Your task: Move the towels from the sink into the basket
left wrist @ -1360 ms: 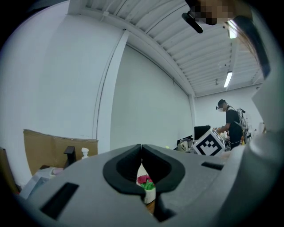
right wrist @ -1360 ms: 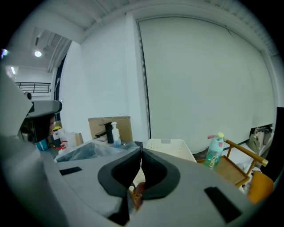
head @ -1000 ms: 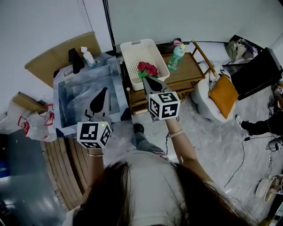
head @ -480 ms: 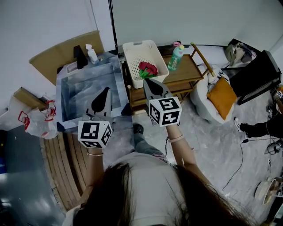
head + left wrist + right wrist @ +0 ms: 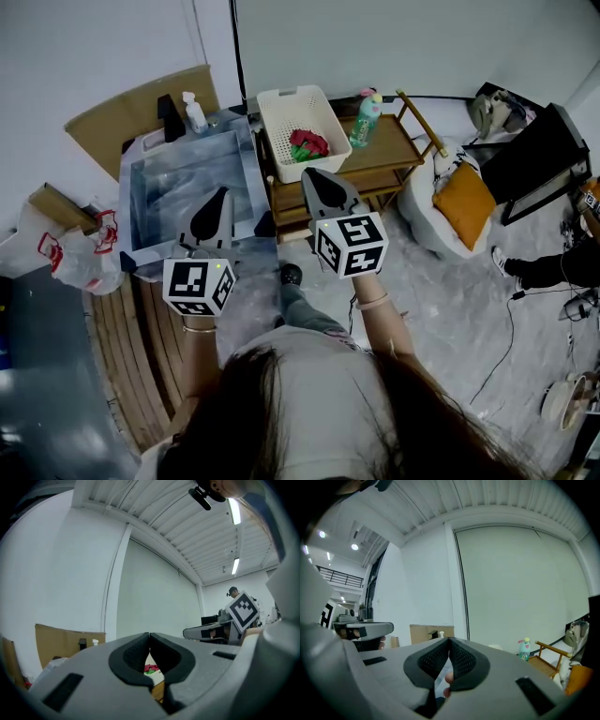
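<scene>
**Head view:** You stand facing the steel sink (image 5: 178,192) with both tools raised level in front of you. The left gripper (image 5: 222,191) hangs over the sink's near edge, and the right gripper (image 5: 315,174) sits just short of the white perforated basket (image 5: 279,131). A bunched red-and-green towel (image 5: 307,143) lies inside the basket, which rests on a wooden rack (image 5: 389,150) beside a green bottle (image 5: 366,119). The basin shows only grey reflections, and no cloth can be made out in it from here.

**Left gripper view:** The jaws of the left gripper (image 5: 149,634) meet at the tips and hold nothing. Through the slot beneath them, a sliver of the red-and-green towel (image 5: 150,669) shows far ahead.

**Right gripper view:** The right gripper (image 5: 449,640) is likewise fully closed and empty. The green bottle (image 5: 526,648) and the wooden rack (image 5: 551,654) stand well off to its right.

The delivery step appears finished, with neither tool carrying anything. Your next move is probably to check the basin. If a towel remains, you'd need to spread one tool's jaws, tip it downward into the sink and close on the cloth. If not, the job looks done.
</scene>
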A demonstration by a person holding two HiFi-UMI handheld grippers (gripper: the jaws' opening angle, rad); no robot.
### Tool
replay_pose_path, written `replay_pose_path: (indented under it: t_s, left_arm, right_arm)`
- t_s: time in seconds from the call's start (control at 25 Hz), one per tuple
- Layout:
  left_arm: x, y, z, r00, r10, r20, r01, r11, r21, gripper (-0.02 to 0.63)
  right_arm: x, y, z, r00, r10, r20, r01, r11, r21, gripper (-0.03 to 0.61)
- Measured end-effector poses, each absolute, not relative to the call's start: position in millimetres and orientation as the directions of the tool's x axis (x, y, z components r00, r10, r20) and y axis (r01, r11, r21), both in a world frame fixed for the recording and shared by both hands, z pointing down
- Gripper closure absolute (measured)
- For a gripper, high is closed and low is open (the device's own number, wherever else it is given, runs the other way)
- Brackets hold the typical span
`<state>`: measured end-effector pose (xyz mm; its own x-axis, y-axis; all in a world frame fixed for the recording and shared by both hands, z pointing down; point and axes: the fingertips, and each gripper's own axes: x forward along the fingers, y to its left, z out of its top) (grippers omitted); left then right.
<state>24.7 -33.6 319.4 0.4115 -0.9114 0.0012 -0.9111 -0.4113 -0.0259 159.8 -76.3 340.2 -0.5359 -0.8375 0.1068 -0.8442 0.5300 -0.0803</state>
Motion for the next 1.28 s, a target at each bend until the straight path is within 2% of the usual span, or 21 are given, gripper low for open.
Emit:
replay_pose_path:
  t_s: [1.28]
  left_arm:
    - [6.4, 40.0, 320.9, 0.366, -0.930, -0.030, -0.930, -0.366, -0.007, 0.606]
  right_arm:
    - [143.8, -1.1, 330.0, -0.561, -0.824, 0.081, -0.827, 0.562, -0.017, 0.554]
